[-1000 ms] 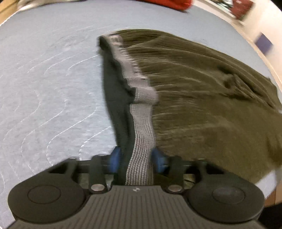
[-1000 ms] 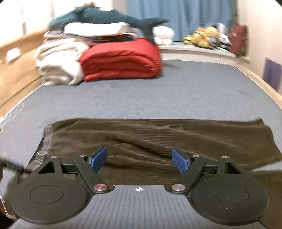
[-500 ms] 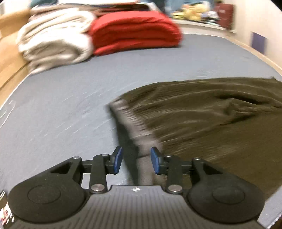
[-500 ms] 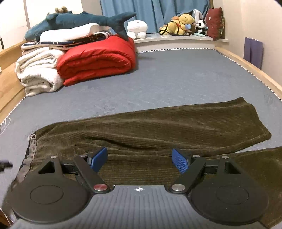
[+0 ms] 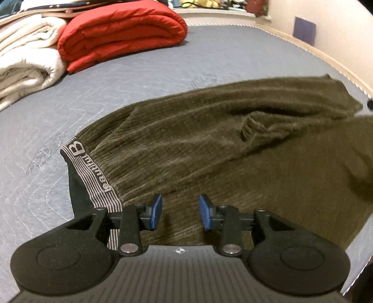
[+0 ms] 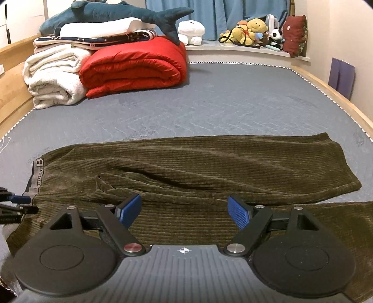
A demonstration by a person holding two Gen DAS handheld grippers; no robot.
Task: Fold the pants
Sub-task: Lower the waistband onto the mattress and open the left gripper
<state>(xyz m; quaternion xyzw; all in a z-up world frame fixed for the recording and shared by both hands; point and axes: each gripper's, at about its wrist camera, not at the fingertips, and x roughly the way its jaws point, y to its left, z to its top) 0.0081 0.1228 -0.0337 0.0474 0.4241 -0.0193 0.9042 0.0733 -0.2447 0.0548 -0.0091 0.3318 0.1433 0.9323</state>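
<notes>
Olive-brown corduroy pants (image 5: 209,149) lie flat on the grey mattress, their grey striped waistband (image 5: 98,179) at the left and the legs running right. In the right wrist view the pants (image 6: 186,167) stretch across the frame, the far leg on the near one. My left gripper (image 5: 179,212) is open and empty, hovering over the waist end. My right gripper (image 6: 185,209) is open wide and empty above the near leg. The left gripper's tip (image 6: 16,202) shows at the right view's left edge.
A rolled red quilt (image 6: 135,67), white folded blankets (image 6: 53,77) and a blue shark plush (image 6: 112,14) are stacked at the mattress's far left. Soft toys (image 6: 251,32) sit on the far ledge. A wooden bed frame (image 6: 331,93) lines the right edge.
My left gripper let go of the waistband, opened, and shifted right over the pants. The waistband now lies flat. My right gripper stayed open and barely moved.
</notes>
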